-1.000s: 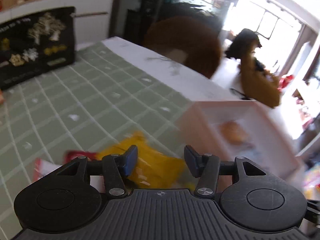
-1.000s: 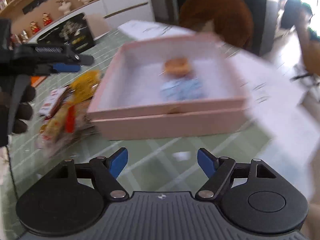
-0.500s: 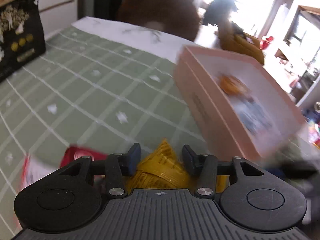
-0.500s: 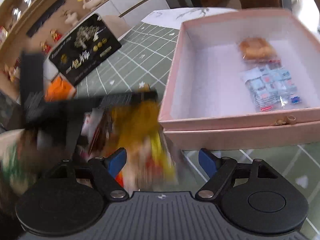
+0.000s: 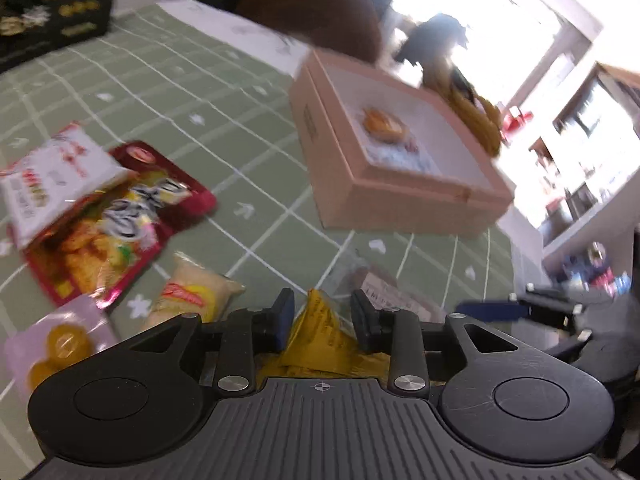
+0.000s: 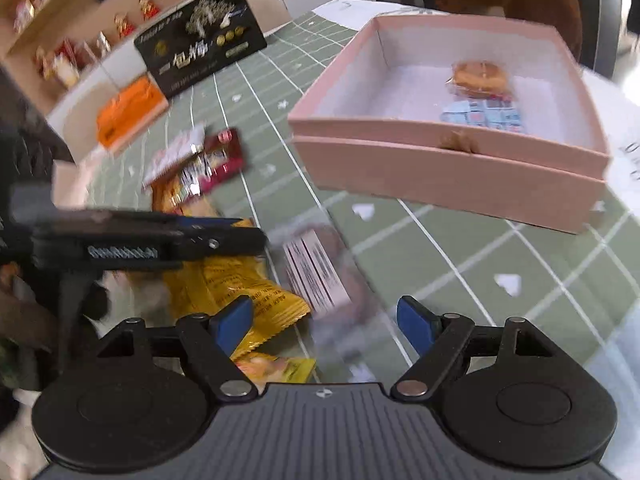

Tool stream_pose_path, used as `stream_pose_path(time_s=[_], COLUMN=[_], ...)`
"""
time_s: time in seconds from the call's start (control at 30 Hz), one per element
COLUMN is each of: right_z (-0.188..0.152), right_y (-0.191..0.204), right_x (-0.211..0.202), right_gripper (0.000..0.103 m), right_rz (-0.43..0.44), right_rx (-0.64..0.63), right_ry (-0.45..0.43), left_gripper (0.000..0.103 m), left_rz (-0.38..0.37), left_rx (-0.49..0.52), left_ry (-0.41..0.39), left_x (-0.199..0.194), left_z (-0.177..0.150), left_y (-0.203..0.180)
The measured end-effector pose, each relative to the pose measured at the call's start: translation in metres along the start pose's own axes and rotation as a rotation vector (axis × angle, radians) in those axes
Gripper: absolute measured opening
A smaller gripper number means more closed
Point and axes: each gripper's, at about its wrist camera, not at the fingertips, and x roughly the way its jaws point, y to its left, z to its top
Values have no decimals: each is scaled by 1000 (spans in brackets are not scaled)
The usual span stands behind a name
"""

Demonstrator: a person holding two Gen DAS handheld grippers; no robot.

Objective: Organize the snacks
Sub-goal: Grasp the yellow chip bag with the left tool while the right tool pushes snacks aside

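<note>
Bare tablecloth [image 6: 460, 264] between snack pile [image 6: 200, 176] and pink box [image 6: 448, 172].

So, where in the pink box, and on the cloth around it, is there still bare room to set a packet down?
In the pink box, the left part of the floor is bare; the round pastry and blue packet sit right of centre. The green cloth before the box is also free. It is crowded left of that, around the yellow packet and red packet.
</note>
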Motion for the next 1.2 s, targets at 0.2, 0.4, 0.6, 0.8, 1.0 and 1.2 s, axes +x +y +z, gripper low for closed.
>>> stream_pose_path(time_s=[0.2, 0.4, 0.6, 0.8, 1.0, 1.2], right_z=[-18, -29, -45, -64, -70, -63], right_y=[3, 12, 9, -9, -6, -11], right_x=[-13, -19, -23, -28, -27, -30], right_gripper=[80, 80, 81, 98, 103, 103], right_rz=[-163, -237, -321, -321, -357, -304], right_rx=[-68, -147, -135, 41, 61, 0], right_ry=[-37, -73, -77, -158, -176, -116], left_gripper=[35, 35, 41, 58, 68, 60], left_rz=[135, 4, 146, 220, 262, 172], left_rx=[-130, -383, -220, -5, 135, 275], left_ry=[-7, 75, 33, 30, 59, 81], left_x=[-49, -31, 9, 44, 67, 50], left_z=[-12, -26, -1, 14, 16, -2], left_y=[1, 12, -25, -60, -78, -73])
